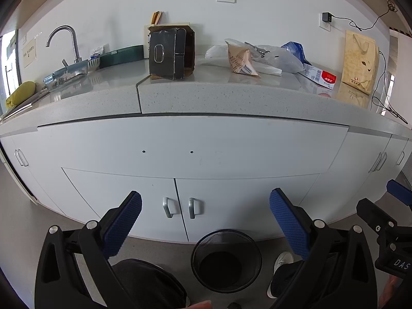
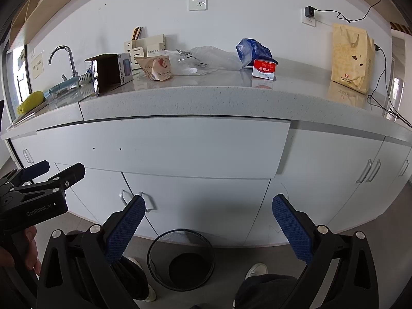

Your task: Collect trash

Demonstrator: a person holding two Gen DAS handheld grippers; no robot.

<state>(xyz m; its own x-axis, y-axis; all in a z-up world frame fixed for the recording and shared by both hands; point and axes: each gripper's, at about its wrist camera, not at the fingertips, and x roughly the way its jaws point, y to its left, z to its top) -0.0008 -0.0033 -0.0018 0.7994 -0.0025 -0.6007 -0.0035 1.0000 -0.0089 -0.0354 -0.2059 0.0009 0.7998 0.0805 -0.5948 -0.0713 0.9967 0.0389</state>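
Trash lies on the grey countertop [image 1: 231, 95]: an opened dark cardboard box [image 1: 171, 52], a crumpled brown paper wrapper [image 1: 240, 60], clear plastic bags [image 1: 278, 58], a blue plastic bag [image 1: 294, 49] and a red-and-white carton [image 1: 320, 76]. The same box [image 2: 110, 73], wrapper [image 2: 155, 68], blue bag [image 2: 253, 50] and carton [image 2: 264, 69] show in the right wrist view. A black mesh waste bin [image 1: 226, 260] [image 2: 181, 258] stands on the floor below. My left gripper [image 1: 206, 221] and right gripper [image 2: 206, 224] are open and empty, held low before the cabinet doors.
A sink with faucet [image 1: 65, 41], a glass container [image 1: 67, 76] and a yellow cloth [image 1: 20, 94] are at the left. A tan paper gift bag [image 1: 360, 61] and a charger cable [image 1: 386, 103] are at the right. The person's legs and white shoes [image 2: 256, 270] flank the bin.
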